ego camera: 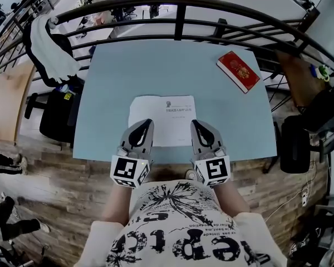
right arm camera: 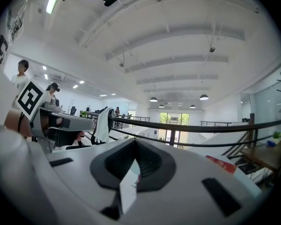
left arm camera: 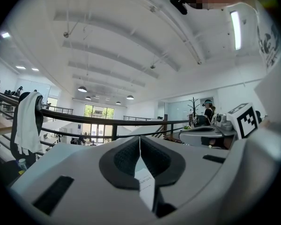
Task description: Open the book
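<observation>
- The pale blue bench (ego camera: pixel 106 93) carries 2 printed things, well apart from each other.
- A white booklet (ego camera: pixel 162 115) lies flat at the near middle, a short printed line at the top of the sheet that faces us. We cannot tell whether that sheet is its cover or an inside page.
- A red book (ego camera: pixel 237 71) lies shut, cover up, near the far right corner. If it is the task's book, we judge the opening is still left.
- Our left gripper (ego camera: pixel 148 121) and right gripper (ego camera: pixel 195 122) sit level over the booklet's near edge, 1 at each side.
- On both, the fingers (left arm camera: pixel 124 159) are pressed together with nothing between them; we only glimpse the white sheet under them.
</observation>
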{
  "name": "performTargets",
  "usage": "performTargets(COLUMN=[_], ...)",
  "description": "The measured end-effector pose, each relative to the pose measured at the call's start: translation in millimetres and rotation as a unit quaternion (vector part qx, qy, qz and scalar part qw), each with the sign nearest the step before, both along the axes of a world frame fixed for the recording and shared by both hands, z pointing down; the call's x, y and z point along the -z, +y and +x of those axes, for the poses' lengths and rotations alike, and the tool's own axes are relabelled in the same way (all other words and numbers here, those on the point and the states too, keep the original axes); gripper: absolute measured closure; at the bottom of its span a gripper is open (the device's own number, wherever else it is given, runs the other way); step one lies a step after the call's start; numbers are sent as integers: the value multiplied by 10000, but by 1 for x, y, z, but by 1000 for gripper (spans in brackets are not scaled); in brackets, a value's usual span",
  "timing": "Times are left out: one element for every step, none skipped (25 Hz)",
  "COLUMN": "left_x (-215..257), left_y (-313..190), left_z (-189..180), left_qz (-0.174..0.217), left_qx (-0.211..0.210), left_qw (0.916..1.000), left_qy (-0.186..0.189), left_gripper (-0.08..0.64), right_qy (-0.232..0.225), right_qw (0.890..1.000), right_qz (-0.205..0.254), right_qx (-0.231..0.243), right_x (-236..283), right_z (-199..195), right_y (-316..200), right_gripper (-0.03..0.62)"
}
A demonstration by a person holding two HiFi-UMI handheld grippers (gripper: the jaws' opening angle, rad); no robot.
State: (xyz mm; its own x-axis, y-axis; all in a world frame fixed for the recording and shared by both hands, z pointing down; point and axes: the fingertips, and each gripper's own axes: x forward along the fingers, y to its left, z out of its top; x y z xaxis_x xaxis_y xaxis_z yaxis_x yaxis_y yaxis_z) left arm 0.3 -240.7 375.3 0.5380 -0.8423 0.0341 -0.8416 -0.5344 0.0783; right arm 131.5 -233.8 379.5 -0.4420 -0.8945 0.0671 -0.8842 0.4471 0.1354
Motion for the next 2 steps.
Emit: performTargets(left_x=[0, 0], left_y=[0, 0], left_z=[-1, -3], left_qz=[-4, -8], left_qx=[8, 16], left_qw=[10000, 10000], left_qy=[1, 2], left_gripper=[538, 538], right_qy=[-1, -2], right_qw=[10000, 10000], right_qz=[3, 5], right_qx=[9, 18], right_x=[0, 0], right_z=[-1, -3], right_y=[0, 0], right_gripper=[583, 583])
